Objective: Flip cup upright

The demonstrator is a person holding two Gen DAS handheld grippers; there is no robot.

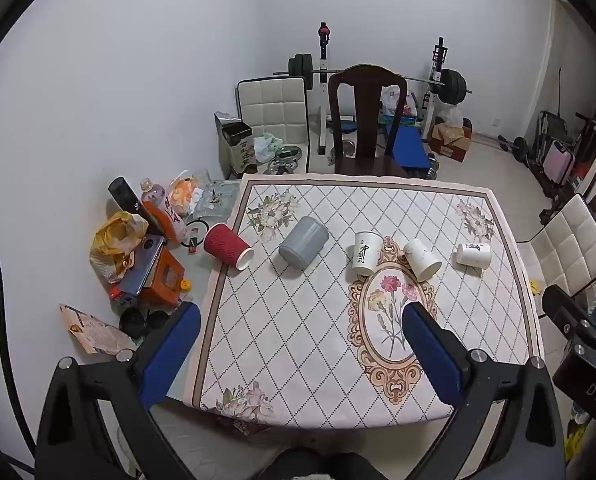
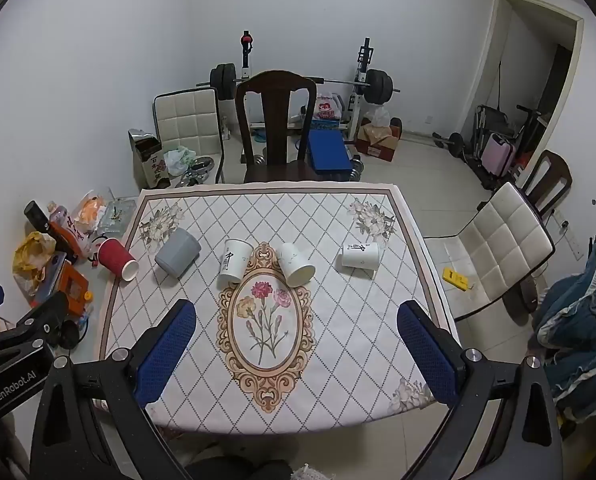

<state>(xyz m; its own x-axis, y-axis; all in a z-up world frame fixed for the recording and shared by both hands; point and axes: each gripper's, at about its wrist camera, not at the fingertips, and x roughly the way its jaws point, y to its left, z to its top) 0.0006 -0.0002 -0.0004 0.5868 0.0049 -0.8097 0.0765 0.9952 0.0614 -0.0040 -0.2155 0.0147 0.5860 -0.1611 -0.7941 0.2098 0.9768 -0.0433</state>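
Both the left gripper (image 1: pixel 299 344) and right gripper (image 2: pixel 298 340) hover wide open; whichever reaches first should straddle a lying cup, such as the grey cup (image 2: pixel 177 252), across its middle.

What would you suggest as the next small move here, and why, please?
Probably lower the right gripper toward the rightmost white cup. All five cups lie on their sides on the tablecloth, both grippers hang open above it holding nothing, and that cup has the most free space around it.
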